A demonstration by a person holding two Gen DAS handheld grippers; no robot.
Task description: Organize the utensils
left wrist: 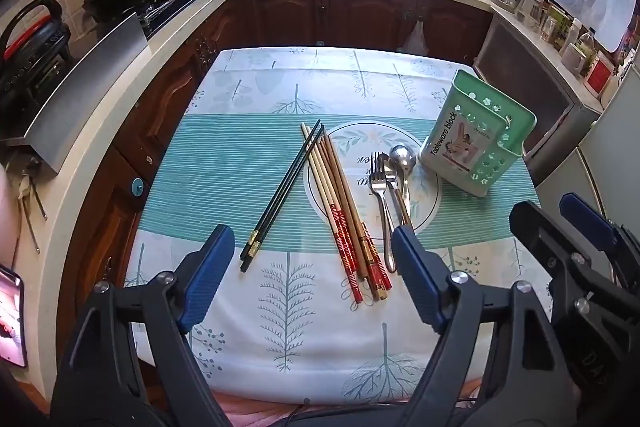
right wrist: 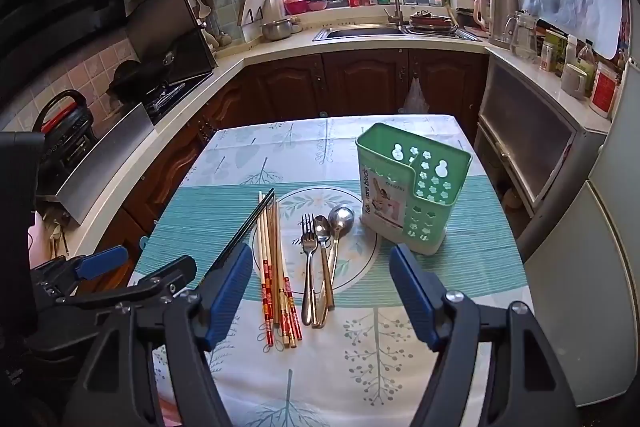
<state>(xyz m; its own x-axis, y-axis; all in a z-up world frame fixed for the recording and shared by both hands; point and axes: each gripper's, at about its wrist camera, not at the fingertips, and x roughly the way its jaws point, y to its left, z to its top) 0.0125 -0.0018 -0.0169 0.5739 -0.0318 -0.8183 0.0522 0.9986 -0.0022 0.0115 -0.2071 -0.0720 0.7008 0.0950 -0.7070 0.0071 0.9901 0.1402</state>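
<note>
From the left wrist view, the left gripper (left wrist: 312,277) hangs over the near edge of the counter (left wrist: 280,339), which is covered by a white and teal leaf-printed cloth; its blue-padded jaws are spread wide and hold nothing. Ahead lie a pair of black chopsticks (left wrist: 280,191), just beside them a bundle of wooden chopsticks with red patterned ends (left wrist: 340,207), then a steel fork (left wrist: 378,195) and steel spoons (left wrist: 402,163) overlapping. The green perforated plastic utensil holder (left wrist: 476,135) stands upright at the far right. A good start is probably the black pair, apart enough for a clean pinch near mid-length. From the right wrist view, the right gripper (right wrist: 320,287) is equally wide and empty, nearest the cutlery handles and the holder (right wrist: 416,187). It should likely take one piece, lift it clear of its neighbours, and drop it upright into a compartment.
</note>
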